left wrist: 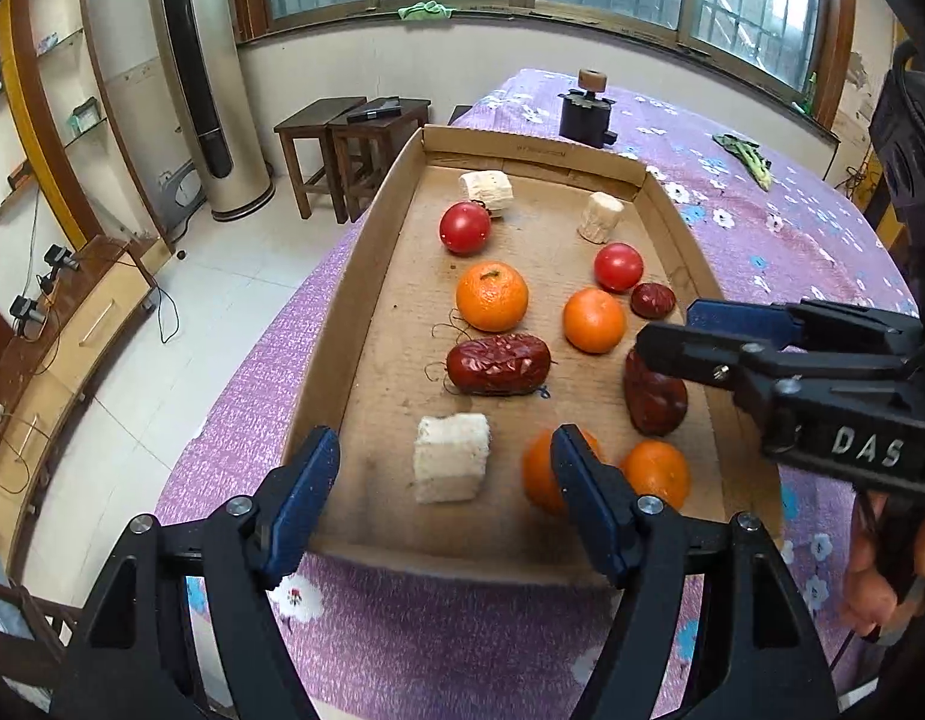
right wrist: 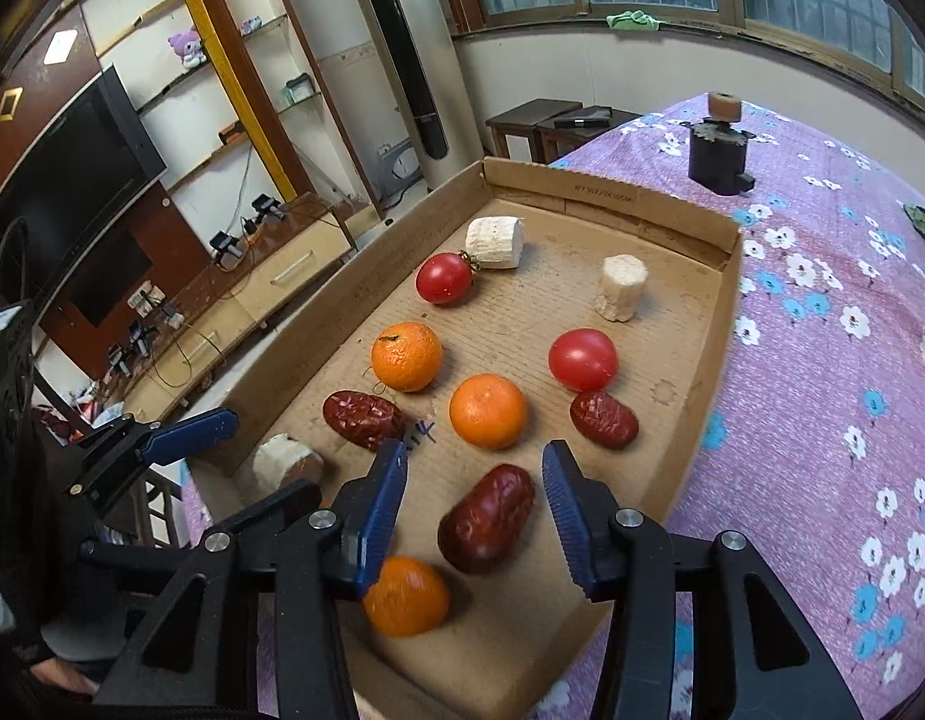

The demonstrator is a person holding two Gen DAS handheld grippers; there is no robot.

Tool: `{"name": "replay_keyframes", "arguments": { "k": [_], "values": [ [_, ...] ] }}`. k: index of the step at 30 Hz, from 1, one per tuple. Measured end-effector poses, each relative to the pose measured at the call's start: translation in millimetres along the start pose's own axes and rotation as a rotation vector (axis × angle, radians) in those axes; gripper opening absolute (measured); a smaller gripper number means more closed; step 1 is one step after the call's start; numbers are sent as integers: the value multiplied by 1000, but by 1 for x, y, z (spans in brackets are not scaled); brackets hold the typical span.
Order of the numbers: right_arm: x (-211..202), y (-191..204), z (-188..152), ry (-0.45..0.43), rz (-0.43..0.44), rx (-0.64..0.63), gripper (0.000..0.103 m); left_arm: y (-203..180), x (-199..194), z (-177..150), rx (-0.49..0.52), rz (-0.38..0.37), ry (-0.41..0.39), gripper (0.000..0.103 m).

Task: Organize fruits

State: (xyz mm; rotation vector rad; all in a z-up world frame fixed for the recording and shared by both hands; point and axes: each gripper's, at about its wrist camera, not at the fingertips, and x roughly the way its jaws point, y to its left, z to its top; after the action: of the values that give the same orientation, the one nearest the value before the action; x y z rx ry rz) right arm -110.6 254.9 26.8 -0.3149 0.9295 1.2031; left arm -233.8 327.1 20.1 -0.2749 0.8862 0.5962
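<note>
The cardboard tray on the purple-clothed worktop holds oranges, tomatoes, red dates and pale chunks. Left tongs spread wide, empty, at its near edge; right tongs spread around, not pinching, a date.

Beyond my work, a purple flowered cloth covered the surface. A black device stood on it at the far end. 2 wooden stools sat beside a tall air conditioner. A television hung at left, and a green rag lay on the windowsill.
</note>
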Motion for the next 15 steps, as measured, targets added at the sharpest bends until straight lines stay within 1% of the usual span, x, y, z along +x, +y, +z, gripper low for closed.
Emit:
{"name": "replay_keyframes", "arguments": {
  "k": [8, 11, 13, 14, 15],
  "values": [
    [-28, -10, -13, -25, 27, -39, 57, -18, -19, -13, 52, -10, -14, 73],
    [-39, -15, -18, -35, 41, -67, 64, -25, -26, -19, 72, -16, -20, 73],
    [-47, -18, -20, -45, 55, -98, 73, -31, -32, -24, 88, -13, -29, 77],
    [-51, -18, -21, -49, 59, -113, 76, -33, -34, -25, 94, -12, -30, 78],
    [-55, -17, -22, -54, 62, -135, 81, -37, -35, -27, 105, -14, -32, 78]
  ]
}}
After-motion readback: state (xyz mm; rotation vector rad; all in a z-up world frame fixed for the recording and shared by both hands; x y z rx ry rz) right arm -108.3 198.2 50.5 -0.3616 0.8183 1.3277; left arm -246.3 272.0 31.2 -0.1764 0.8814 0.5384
